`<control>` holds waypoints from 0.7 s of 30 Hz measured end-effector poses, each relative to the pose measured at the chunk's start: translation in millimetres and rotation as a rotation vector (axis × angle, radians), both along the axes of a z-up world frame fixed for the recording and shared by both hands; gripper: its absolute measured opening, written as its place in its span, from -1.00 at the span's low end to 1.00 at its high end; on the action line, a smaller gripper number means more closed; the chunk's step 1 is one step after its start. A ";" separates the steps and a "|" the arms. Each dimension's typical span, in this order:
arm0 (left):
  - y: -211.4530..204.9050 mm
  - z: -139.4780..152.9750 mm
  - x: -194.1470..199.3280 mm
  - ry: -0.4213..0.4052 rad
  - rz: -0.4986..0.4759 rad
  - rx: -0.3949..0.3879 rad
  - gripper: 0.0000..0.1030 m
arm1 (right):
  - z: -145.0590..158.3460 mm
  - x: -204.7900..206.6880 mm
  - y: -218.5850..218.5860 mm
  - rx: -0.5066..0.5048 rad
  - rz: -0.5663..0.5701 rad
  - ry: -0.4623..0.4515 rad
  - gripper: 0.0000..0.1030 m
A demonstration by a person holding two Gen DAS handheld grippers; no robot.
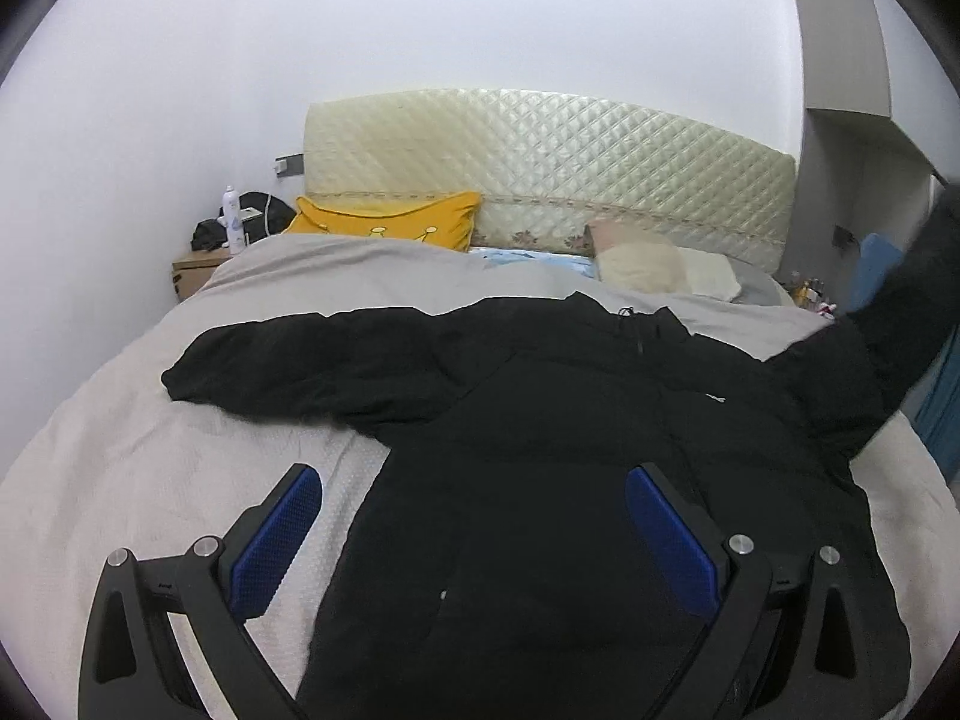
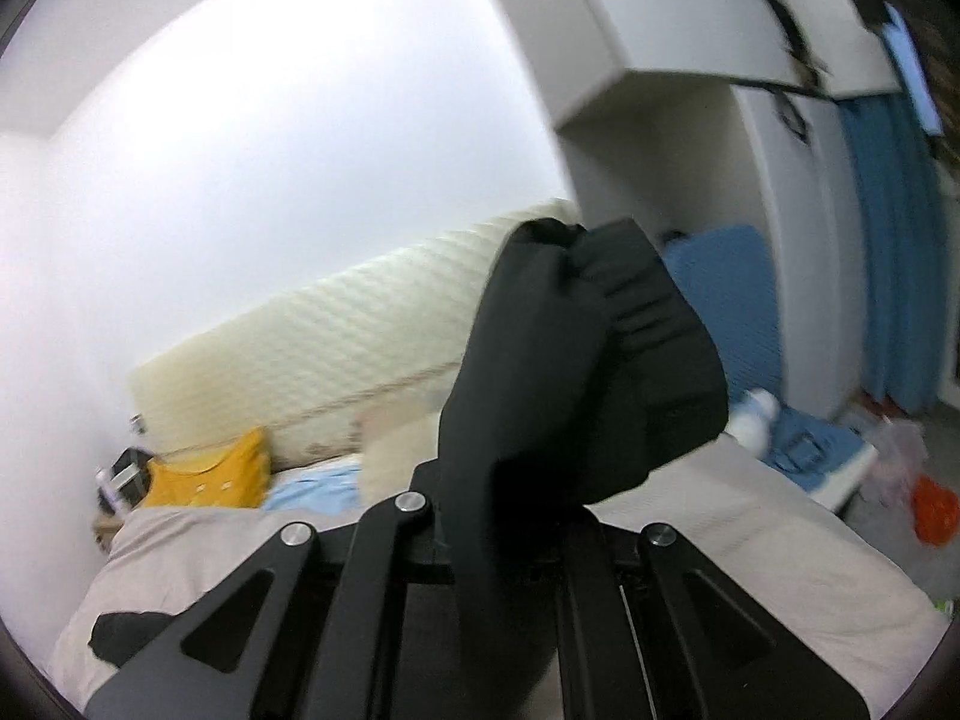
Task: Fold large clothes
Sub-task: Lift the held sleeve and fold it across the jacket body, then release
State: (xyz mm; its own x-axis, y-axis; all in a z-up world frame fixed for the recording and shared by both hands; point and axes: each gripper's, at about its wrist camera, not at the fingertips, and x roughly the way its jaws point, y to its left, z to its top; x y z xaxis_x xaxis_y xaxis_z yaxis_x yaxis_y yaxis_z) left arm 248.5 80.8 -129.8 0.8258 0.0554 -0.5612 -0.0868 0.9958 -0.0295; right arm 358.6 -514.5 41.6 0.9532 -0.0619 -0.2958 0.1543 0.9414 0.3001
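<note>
With the black jacket (image 1: 570,420) spread on the bed (image 1: 150,450), the right tongs (image 2: 540,480) clamp its raised sleeve (image 2: 588,348) at 3 o'clock, the left tongs (image 1: 474,534) gape wide, and the slick cuff could slip free.

The left claw (image 1: 474,531) points forward and somewhat downward, its jaws spread wide with the blue pads (image 1: 279,531) facing each other and nothing pinched between them. The right claw (image 2: 528,480) is raised and tilted, its jaws closed tight on a bunched fold of black fabric.
</note>
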 end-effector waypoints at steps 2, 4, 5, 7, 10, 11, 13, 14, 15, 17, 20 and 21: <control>6.7 -0.7 -4.3 0.001 -0.011 0.004 0.99 | 11.1 9.4 48.0 -0.029 0.056 -0.021 -0.86; 14.3 -3.0 -7.7 0.003 -0.008 -0.001 0.99 | 16.0 16.2 91.1 -0.046 0.116 -0.032 -0.85; 20.5 -4.2 -8.5 0.011 0.000 -0.013 0.99 | 15.3 20.8 117.9 -0.058 0.151 -0.034 -0.85; 31.2 -4.9 -9.6 0.019 0.004 -0.057 0.99 | 7.1 28.8 162.4 -0.080 0.209 -0.033 -0.82; 47.4 -5.5 -12.3 0.024 0.021 -0.095 0.99 | -21.9 43.0 229.9 -0.104 0.307 -0.003 -0.81; 52.4 -5.6 -13.7 0.023 0.028 -0.096 0.99 | -35.4 48.2 254.1 -0.108 0.343 0.015 -0.81; 60.0 -6.5 -14.5 0.028 0.048 -0.095 0.99 | -60.8 55.0 290.9 -0.116 0.401 0.052 -0.81; 63.9 -7.4 -15.3 0.027 0.054 -0.094 0.99 | -77.6 59.0 308.7 -0.122 0.433 0.074 -0.81; 67.1 -8.8 -15.6 0.027 0.060 -0.092 0.99 | -96.2 63.1 330.2 -0.129 0.467 0.098 -0.81; 72.1 -12.0 -14.8 0.027 0.063 -0.091 0.99 | -127.0 67.8 358.4 -0.139 0.514 0.137 -0.81; 78.2 -18.6 -9.4 0.045 0.071 -0.106 0.99 | -180.0 82.4 403.4 -0.153 0.573 0.216 -0.81; 79.0 -20.2 -7.1 0.052 0.068 -0.114 0.99 | -199.4 84.9 414.5 -0.156 0.594 0.244 -0.81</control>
State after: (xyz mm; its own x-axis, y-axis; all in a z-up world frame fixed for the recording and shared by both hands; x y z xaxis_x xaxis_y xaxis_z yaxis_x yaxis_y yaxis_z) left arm 241.4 159.7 -150.0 0.7921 0.0436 -0.6088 -0.1584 0.9779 -0.1362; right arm 443.5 -100.0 -157.8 0.7452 0.3940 -0.5381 -0.3581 0.9170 0.1755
